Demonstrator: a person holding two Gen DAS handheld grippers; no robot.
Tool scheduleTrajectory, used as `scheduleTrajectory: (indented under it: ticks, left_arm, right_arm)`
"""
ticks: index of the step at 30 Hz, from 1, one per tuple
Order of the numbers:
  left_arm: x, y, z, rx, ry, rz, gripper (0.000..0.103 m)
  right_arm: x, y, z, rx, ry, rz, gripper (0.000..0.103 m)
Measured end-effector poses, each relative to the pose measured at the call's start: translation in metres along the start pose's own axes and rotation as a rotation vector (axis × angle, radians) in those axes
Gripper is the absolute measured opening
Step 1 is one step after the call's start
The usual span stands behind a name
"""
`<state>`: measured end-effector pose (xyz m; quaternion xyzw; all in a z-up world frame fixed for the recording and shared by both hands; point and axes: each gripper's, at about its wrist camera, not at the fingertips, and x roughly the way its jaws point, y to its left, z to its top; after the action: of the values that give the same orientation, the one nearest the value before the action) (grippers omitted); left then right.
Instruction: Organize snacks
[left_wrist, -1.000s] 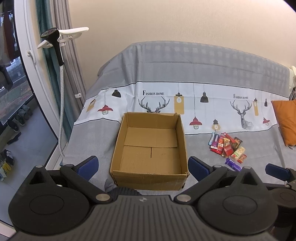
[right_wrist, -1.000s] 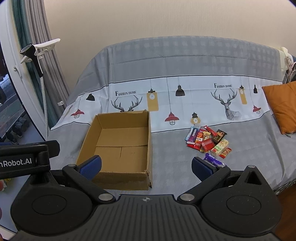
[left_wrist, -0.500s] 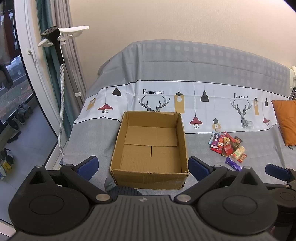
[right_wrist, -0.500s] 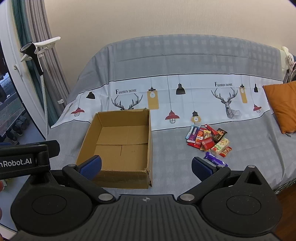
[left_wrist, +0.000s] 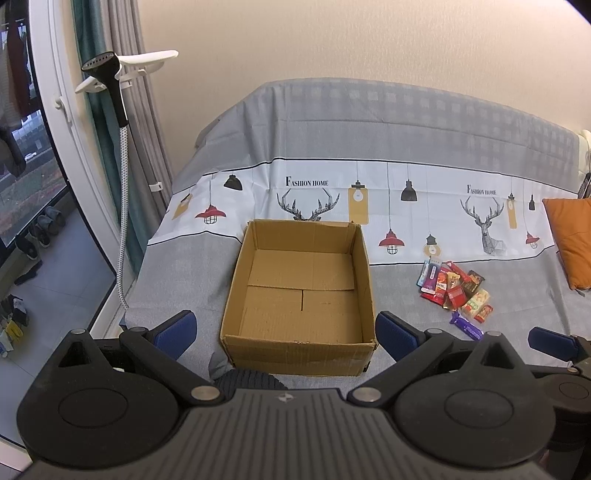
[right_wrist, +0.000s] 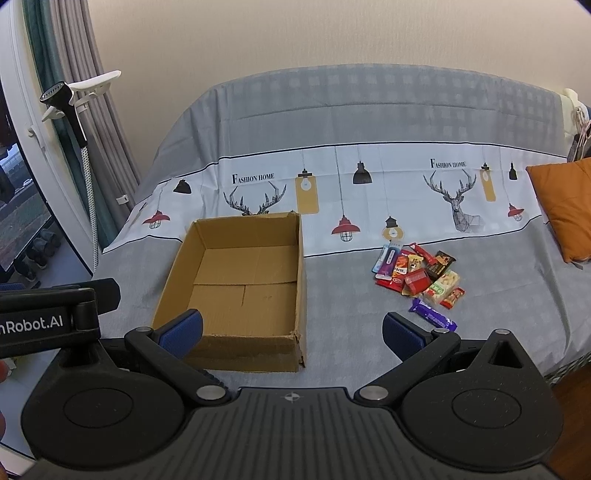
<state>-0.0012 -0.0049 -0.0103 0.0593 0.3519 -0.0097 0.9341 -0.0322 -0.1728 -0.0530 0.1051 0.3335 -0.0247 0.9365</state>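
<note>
An open, empty cardboard box (left_wrist: 301, 295) (right_wrist: 240, 284) sits on the bed. A pile of small wrapped snacks (left_wrist: 452, 288) (right_wrist: 419, 275) lies to its right, with a purple bar (right_wrist: 434, 315) a little nearer than the pile. My left gripper (left_wrist: 286, 334) is open and empty, held before the box's near wall. My right gripper (right_wrist: 291, 334) is open and empty, between the box's right corner and the snacks. The left gripper's body (right_wrist: 48, 317) shows at the left edge of the right wrist view.
The bed has a grey and white printed cover (left_wrist: 406, 192). An orange pillow (left_wrist: 570, 240) (right_wrist: 565, 206) lies at the right. A garment steamer on a stand (left_wrist: 110, 85) and curtains stand left of the bed by a glass door.
Both grippers have drifted slightly; the box and snacks sit a touch higher in the views. Nothing was grasped or moved.
</note>
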Motion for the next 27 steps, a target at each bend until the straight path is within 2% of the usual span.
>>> scheduleTrajectory:
  ticks: [18,22,27]
  left_arm:
    - [0.011,-0.006,-0.005,0.009,0.012,-0.002,0.103]
    - [0.029,-0.022,-0.008,0.05,0.015,-0.022,0.103]
    - [0.074,-0.054,-0.015,0.106,0.061,-0.048,0.103]
  right_arm:
    - [0.012,-0.003,0.0,0.012,0.035,0.011,0.103]
    - [0.026,-0.012,-0.003,0.018,0.054,0.011,0.103]
    - [0.061,-0.038,-0.015,0.051,0.077,0.01,0.103]
